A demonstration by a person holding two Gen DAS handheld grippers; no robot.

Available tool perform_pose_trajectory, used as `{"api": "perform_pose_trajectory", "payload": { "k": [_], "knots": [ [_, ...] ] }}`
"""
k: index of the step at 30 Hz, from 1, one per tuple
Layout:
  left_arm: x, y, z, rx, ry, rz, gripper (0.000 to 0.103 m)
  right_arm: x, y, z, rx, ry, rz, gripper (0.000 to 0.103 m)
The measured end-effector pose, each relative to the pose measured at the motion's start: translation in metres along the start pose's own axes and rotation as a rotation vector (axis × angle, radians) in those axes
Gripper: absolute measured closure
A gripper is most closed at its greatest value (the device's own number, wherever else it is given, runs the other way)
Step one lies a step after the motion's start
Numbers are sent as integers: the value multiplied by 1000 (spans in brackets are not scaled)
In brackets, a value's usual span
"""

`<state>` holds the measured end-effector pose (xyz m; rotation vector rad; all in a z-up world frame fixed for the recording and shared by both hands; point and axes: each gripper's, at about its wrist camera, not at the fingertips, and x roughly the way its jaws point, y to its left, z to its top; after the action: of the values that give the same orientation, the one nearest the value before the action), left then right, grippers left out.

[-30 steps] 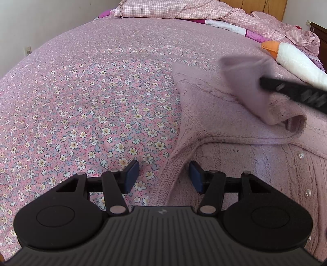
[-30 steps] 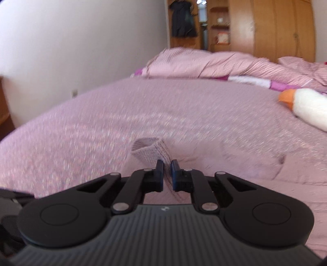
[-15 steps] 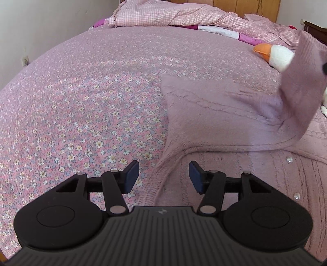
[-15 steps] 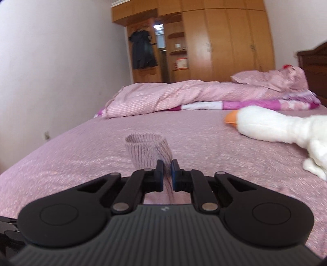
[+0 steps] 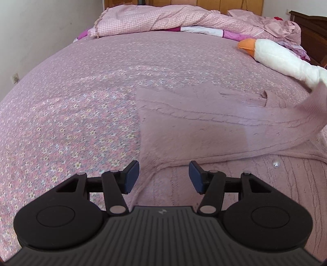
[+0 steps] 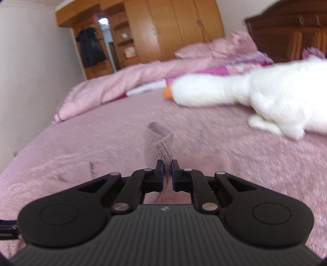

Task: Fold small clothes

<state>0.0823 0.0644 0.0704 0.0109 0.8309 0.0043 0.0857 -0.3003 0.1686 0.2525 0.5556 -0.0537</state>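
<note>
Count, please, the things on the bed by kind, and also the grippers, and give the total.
Knitted cardigan, sleeve pinched by the right gripper: 1
Plush goose: 1
Crumpled checked quilt: 1
Grippers, counting the open left gripper: 2
Total: 5

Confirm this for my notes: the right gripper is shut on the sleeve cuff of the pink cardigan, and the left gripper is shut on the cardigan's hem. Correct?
Not quite. The left gripper is open, its jaws wide apart above the pink cardigan and holding nothing, as the left wrist view shows. The rest stands: the right gripper is shut on the sleeve cuff.
</note>
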Motion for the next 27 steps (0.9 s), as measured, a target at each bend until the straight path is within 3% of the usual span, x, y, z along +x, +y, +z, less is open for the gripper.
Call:
{"api": "perform_pose_trajectory", "payload": {
  "k": [6, 10, 12, 14, 15, 21, 22, 24, 25, 27],
  "knots": [
    [10, -8, 14, 21, -6, 6, 41, 21, -39, -18, 102, 109, -28, 90],
    [21, -7, 26, 8, -5, 5, 41, 15, -50, -23, 93, 136, -38, 90],
    [27, -7, 32, 3, -4, 7, 41, 11, -54, -23, 93, 125, -40, 83],
    [32, -7, 36, -2, -7, 9, 41, 12, -59, -18, 92, 113, -32, 52],
    [34, -7, 37, -6, -7, 8, 41, 15, -59, -16, 87, 112, -31, 51],
    [44, -9, 39, -35, -4, -23, 41, 49, -51, -12, 24, 165, 23, 53],
    [46, -9, 38, -36, -6, -27, 41, 55, -47, -14, 6, 180, 19, 57],
    [49, -11, 38, -32, -12, -34, 41, 64, -39, -18, -49, 196, -13, 79],
    [50, -12, 38, -28, -17, -39, 41, 64, -36, -19, -68, 195, -12, 96],
    [51, -12, 40, -22, -32, -51, 41, 53, -34, -13, -56, 150, 4, 96]
  ]
}}
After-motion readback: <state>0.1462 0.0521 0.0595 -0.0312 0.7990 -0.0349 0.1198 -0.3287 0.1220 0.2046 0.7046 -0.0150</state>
